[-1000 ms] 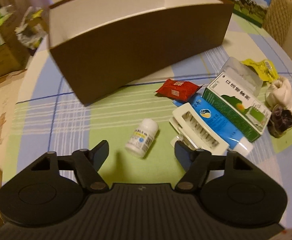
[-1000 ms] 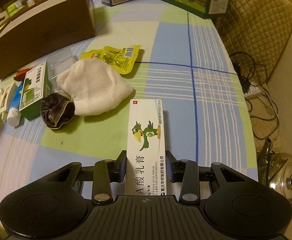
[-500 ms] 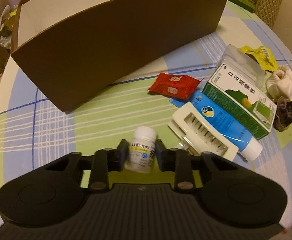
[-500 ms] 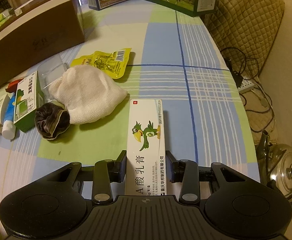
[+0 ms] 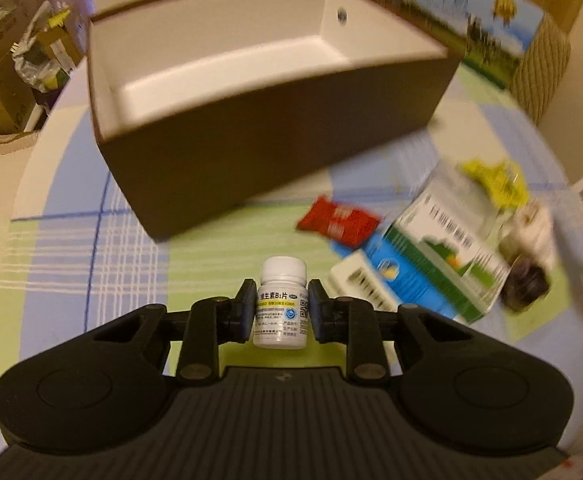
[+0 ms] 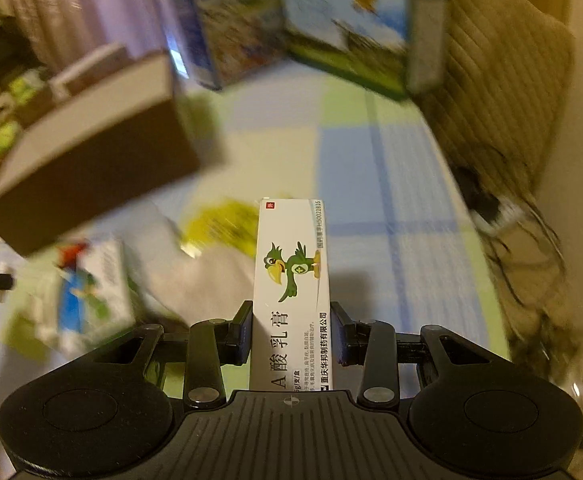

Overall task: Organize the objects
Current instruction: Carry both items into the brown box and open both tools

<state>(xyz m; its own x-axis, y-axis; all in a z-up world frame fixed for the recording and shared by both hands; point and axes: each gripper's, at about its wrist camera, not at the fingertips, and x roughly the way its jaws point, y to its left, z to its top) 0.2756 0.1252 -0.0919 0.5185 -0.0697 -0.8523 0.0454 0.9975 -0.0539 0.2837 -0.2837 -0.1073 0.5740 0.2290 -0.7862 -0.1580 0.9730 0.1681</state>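
My left gripper (image 5: 280,307) is shut on a small white pill bottle (image 5: 280,304) and holds it above the checked tablecloth, in front of the open brown box (image 5: 251,148) with a white inside. My right gripper (image 6: 291,330) is shut on a long white ointment box with a green parrot (image 6: 291,284) and holds it lifted over the table. The brown box also shows in the right wrist view (image 6: 87,168) at the left. Both views are blurred by motion.
To the right in the left wrist view lie a red packet (image 5: 339,222), a green and white carton (image 5: 447,248), a blue tube (image 5: 403,280) and a yellow packet (image 5: 495,184). Printed cartons (image 6: 347,28) stand at the table's far edge. A quilted chair (image 6: 503,92) is at the right.
My left gripper closed on the pill bottle and lifted it off the table. My right gripper lifted the ointment box and swung toward the brown box.
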